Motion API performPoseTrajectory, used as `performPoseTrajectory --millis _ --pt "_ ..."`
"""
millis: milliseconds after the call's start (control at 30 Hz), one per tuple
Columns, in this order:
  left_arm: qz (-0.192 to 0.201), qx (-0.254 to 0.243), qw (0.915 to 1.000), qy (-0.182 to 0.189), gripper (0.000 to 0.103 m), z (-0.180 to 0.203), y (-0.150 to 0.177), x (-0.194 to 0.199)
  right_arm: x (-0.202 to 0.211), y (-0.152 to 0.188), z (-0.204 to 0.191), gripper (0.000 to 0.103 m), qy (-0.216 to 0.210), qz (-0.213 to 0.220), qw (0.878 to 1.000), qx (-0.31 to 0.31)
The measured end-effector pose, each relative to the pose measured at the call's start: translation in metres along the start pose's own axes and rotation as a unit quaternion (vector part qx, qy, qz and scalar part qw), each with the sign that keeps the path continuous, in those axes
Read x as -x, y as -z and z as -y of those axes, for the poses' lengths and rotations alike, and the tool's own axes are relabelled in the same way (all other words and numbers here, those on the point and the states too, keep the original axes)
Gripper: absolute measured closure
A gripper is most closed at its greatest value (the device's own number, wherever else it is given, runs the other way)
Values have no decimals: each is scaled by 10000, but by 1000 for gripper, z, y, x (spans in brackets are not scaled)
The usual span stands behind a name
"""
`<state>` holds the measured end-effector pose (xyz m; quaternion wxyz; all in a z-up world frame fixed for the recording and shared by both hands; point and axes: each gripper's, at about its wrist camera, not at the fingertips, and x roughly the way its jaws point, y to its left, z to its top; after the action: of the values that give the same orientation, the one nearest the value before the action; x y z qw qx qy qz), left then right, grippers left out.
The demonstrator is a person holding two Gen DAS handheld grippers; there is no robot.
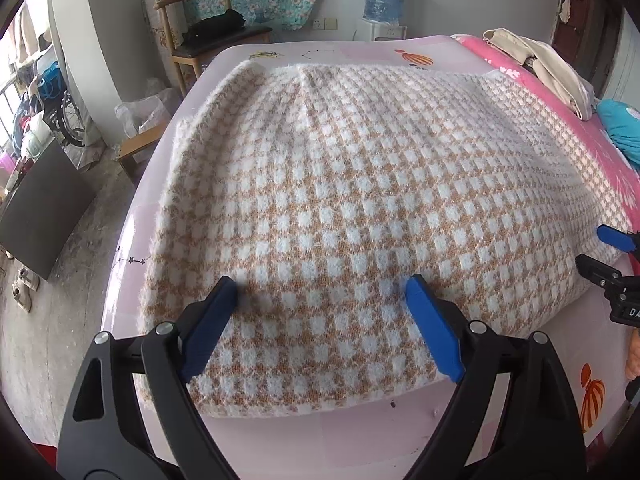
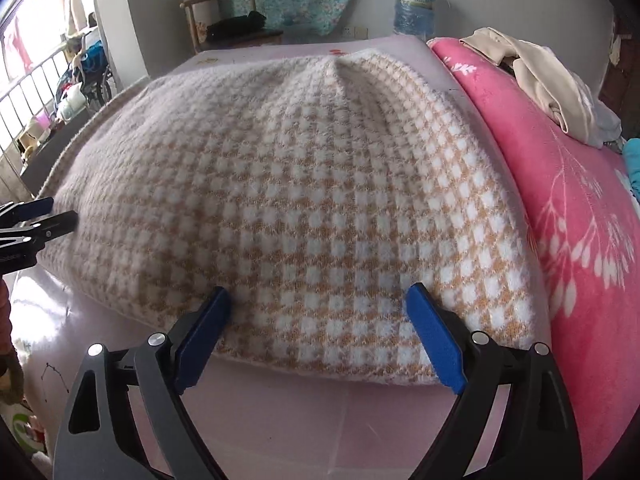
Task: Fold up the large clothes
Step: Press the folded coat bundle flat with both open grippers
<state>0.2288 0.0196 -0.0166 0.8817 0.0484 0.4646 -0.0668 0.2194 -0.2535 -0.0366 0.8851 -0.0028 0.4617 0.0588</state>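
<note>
A fuzzy tan-and-white checked knit garment (image 1: 340,208) is lying flat on the glossy pink bed (image 1: 320,432), both the left claw (image 1: 322,292) and right claw (image 2: 318,300) hovering wide open (blue pads empty) over its near hem.

A bed (image 1: 360,432) covered with a pale pink printed sheet is seen, and a fuzzy tan-and-white checked knit garment (image 1: 340,208) is spread flat across most of it, its near hem lying close to the near edge. Along the right side a pink floral blanket (image 2: 568,208) is laid, and on its far end a heap of cream clothing (image 2: 536,80) is piled.
</note>
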Motion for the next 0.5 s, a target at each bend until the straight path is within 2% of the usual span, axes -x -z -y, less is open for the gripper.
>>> performPoseTrajectory --millis 133,233,333,433,500 --pt "12 15 10000 53 20 -2 0 0 18 -1 11 16 34 277 9995 -151" --pt "-13 2 10000 56 20 -2 0 0 -1 7 20 16 51 6 9999 -115" --pt "-86 67 9999 -47 20 -5 -3 5 3 6 14 16 154 -17 9999 20" --pt "73 195 9998 -22 20 -14 -3 18 20 1 14 16 -27 147 9998 -100" --pt "79 253 9996 -96 20 -21 -1 20 26 0 13 16 5 252 9997 -54"
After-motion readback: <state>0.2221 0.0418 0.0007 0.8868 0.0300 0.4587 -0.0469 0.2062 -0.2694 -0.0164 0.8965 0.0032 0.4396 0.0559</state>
